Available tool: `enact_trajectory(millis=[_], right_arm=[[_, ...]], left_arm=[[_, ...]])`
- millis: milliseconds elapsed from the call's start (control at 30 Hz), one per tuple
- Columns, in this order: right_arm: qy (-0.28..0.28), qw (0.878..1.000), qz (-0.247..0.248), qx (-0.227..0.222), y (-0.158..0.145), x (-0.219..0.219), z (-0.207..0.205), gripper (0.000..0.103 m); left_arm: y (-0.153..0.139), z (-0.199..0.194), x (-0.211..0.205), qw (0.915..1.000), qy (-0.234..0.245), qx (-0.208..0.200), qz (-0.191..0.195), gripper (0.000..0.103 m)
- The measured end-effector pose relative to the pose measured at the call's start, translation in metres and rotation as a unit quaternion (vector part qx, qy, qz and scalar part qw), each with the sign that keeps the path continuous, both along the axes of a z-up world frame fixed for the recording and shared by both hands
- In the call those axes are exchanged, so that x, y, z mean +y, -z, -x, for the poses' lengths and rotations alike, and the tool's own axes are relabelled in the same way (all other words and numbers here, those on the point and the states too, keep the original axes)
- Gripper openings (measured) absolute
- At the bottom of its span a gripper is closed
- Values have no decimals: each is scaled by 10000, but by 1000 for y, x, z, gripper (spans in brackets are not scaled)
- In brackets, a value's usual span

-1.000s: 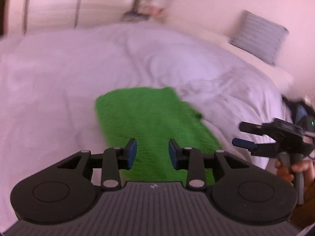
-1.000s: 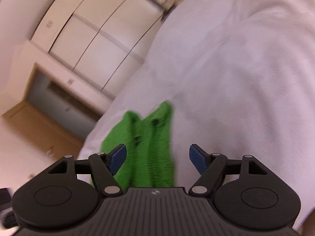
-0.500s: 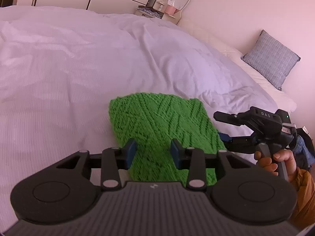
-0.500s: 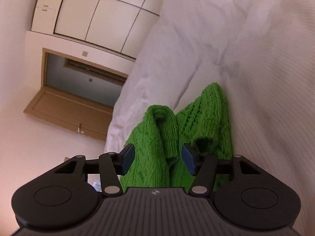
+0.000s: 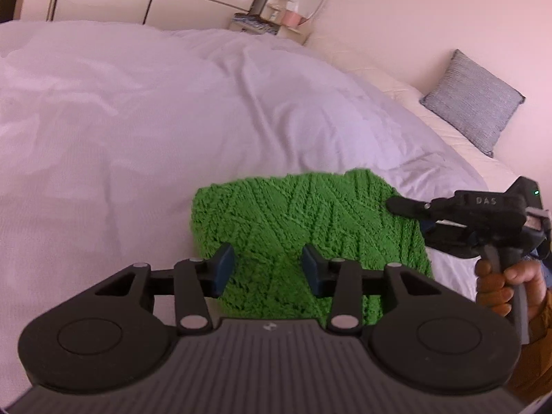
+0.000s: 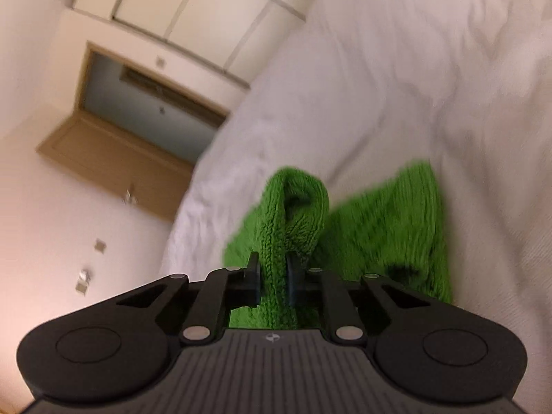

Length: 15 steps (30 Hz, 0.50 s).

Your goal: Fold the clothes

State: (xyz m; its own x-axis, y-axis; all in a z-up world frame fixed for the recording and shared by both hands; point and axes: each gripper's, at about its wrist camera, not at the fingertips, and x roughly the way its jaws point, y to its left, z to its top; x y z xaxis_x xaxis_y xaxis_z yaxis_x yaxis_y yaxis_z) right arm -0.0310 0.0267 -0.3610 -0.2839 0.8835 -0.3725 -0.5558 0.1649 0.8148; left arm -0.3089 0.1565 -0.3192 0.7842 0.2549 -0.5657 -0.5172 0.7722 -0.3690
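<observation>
Green cable-knit sweater (image 5: 303, 227) pinched in right gripper (image 6: 272, 277), left gripper (image 5: 264, 269) spread above.

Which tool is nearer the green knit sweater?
Right. The right tool is shut on a fold of the green knit sweater; the left tool is open over its near edge, gripping nothing.

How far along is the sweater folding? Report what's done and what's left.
Done: the green sweater lies on the white bed as a compact rectangle. In hand: the right hand-held gripper is shut on a bunched edge; the left hand-held gripper hovers open above it. Left: probably a last fold and release.
</observation>
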Motion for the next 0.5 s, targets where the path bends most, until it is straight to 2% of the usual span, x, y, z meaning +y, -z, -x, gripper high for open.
enact_trajectory(millis=[100,133,167,267,300,367,400,433,500], right_arm=[[435,9984,79,-341,-20,-16,-10,7],[610,9972,147,-395,-20,-21,-15,1],[787,9957,214,-443,-20,-26,-20,1],[752,9970,121,-96,-7,-32,-29,1],[704,9975,84,61,-1,-33,-29,9],[605,9975,12,376,11,-35,-28,19],[556,9970,-25,533,16,-36,-28,32],[506,9963,-61,690,22,-37,-28,37],[352,9966,-34,744,28,-30,-24,37]], left_arm=[[-3,-14,-3,9999,107,63,-111,36],[-3,-19,-4,9997,134,116,-157,37],[0,-23,-5,9995,137,208,-215,37],[6,-26,-8,9988,113,328,-342,37],[7,-25,-8,9989,100,310,-331,37],[8,-23,-7,9993,79,271,-254,37],[8,-22,-5,9994,77,264,-216,37],[8,-21,-4,9994,85,272,-204,37],[9,-21,-4,9992,93,322,-239,37]])
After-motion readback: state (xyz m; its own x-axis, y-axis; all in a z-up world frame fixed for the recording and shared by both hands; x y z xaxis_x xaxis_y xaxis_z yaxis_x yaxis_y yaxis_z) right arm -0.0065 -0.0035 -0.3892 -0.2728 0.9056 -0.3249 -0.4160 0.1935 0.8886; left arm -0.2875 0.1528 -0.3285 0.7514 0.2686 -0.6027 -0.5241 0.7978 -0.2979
